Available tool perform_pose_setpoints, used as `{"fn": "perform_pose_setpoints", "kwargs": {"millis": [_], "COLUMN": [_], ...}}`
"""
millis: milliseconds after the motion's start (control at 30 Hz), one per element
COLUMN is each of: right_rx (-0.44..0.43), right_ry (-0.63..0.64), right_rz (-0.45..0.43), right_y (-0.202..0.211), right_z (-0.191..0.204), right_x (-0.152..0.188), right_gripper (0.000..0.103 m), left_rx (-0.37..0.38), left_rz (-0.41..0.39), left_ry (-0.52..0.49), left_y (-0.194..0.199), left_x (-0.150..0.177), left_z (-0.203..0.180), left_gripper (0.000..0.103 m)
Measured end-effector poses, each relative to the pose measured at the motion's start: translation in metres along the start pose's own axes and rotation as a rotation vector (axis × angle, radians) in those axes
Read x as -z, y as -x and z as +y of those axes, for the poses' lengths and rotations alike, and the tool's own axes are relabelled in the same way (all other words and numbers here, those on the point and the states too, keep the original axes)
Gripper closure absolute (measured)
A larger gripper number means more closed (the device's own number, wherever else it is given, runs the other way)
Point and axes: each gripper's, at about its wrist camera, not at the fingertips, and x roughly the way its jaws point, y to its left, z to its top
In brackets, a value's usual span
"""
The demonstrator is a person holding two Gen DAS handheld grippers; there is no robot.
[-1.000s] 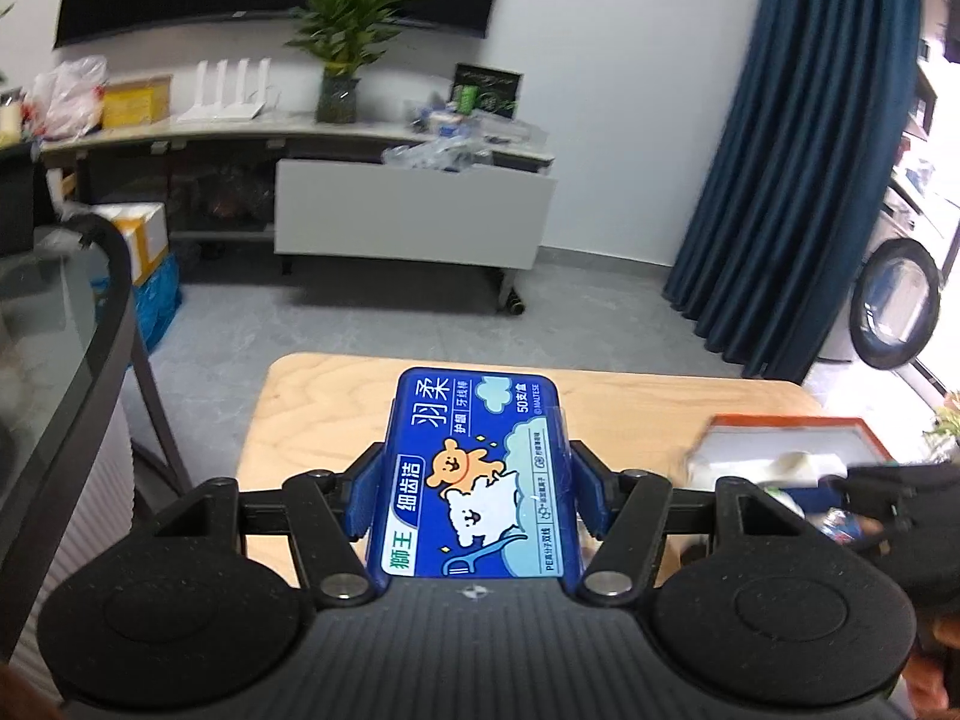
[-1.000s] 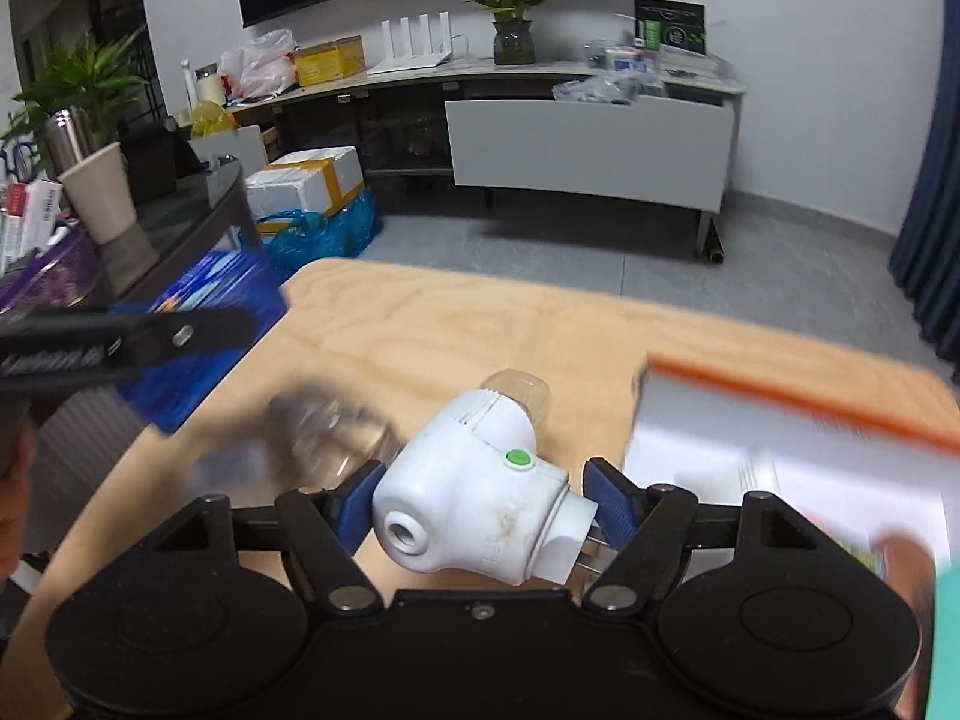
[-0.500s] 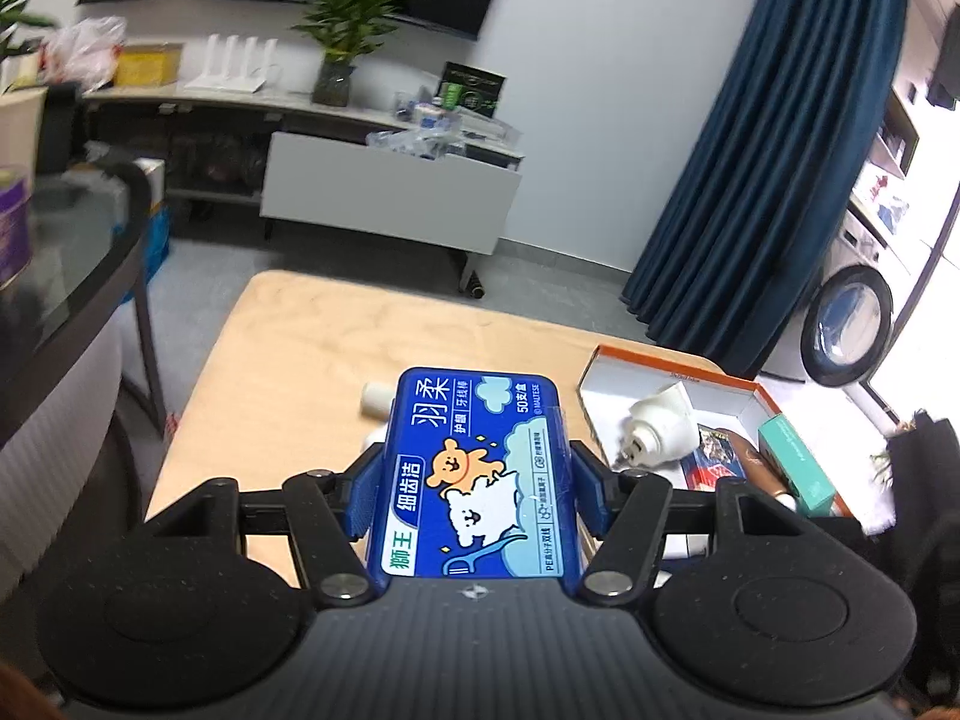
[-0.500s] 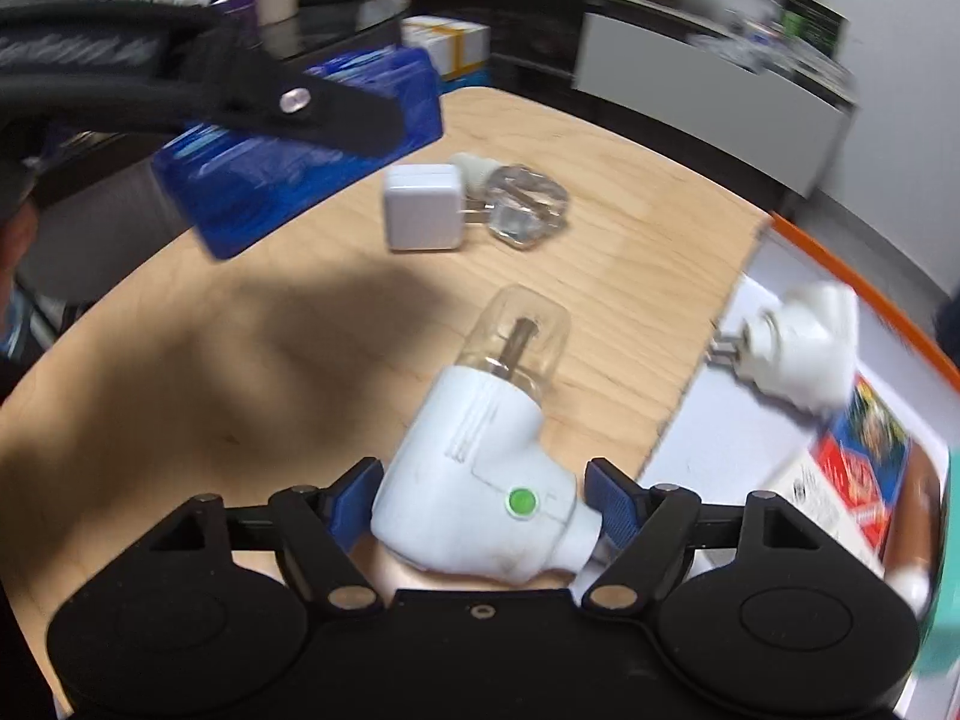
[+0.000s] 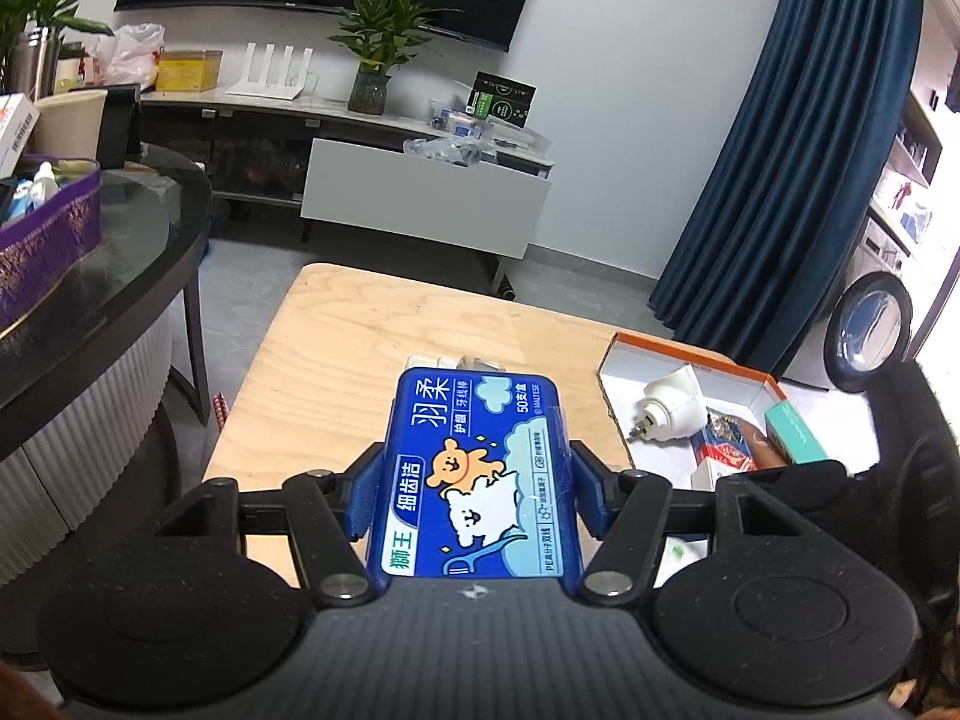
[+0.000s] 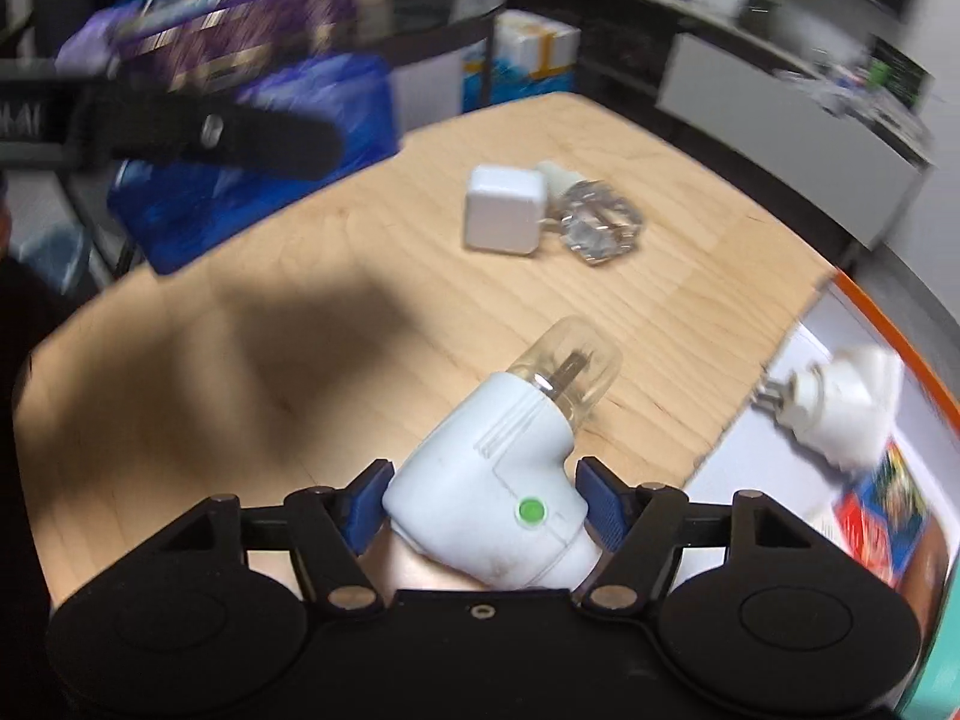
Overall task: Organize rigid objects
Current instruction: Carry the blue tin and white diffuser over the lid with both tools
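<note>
1. Compared with a second ago, both views have swung toward the orange-rimmed box (image 5: 690, 354), and the white plug adapter (image 6: 498, 480) between the right gripper's (image 6: 480, 510) pads has rolled so that its clear-capped prongs point up and away over the surface (image 6: 240, 360).
2. That adapter sits low between the blue pads, just short of the box's near edge. The jaws are closing around it; the left pad looks to touch its body, while a sliver of gap shows at the right pad, so I cannot tell that the grip is firm.
3. A blue floss-pick box (image 5: 474, 480) is clamped flat between the left gripper's (image 5: 474, 498) pads, carried above the surface with its printed face up.
4. Inside the orange-rimmed box a second white adapter (image 5: 672, 408) already lies beside a red packet (image 5: 726, 450) and a teal carton (image 5: 795, 426).
5. Out on the surface, a white cube charger (image 6: 504, 219) and a clear faceted piece (image 6: 600, 231) lie touching each other, not yet gathered.
6. Judged step: carrying two items to the box. The next move calls for securing the adapter, clearing the rim, and setting it down in bare floor space without knocking the adapter already there.
</note>
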Motion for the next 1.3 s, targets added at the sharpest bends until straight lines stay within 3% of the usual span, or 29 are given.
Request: {"fn": "perform_pose_setpoints", "kwargs": {"millis": [167, 300, 500, 633, 933, 1300], "right_rx": [0.03, 0.087, 0.242, 0.352, 0.449, 0.452], "right_ry": [-0.262, -0.347, -0.433, -0.483, -0.589, -0.655], "right_rz": [-0.181, -0.289, -0.384, -0.407, -0.437, -0.448], "right_y": [0.045, 0.085, 0.14, 0.165, 0.194, 0.199], "right_z": [-0.015, -0.014, -0.018, -0.027, -0.049, -0.059], "right_x": [0.021, 0.035, 0.06, 0.081, 0.125, 0.156], "right_gripper": [0.023, 0.023, 0.023, 0.023, 0.023, 0.023], "left_rx": [-0.001, 0.018, 0.06, 0.087, 0.093, 0.077], "left_rz": [0.003, 0.004, 0.015, 0.017, 0.008, 0.044], "left_ry": [0.0, -0.019, -0.053, -0.091, -0.114, -0.164], "left_y": [0.006, 0.008, 0.005, 0.003, -0.006, -0.014], "left_x": [0.005, 0.007, 0.014, 0.019, 0.025, 0.034], "left_z": [-0.008, -0.026, -0.067, -0.098, -0.141, -0.169], "left_gripper": [0.04, 0.04, 0.04, 0.04, 0.04, 0.04]}}
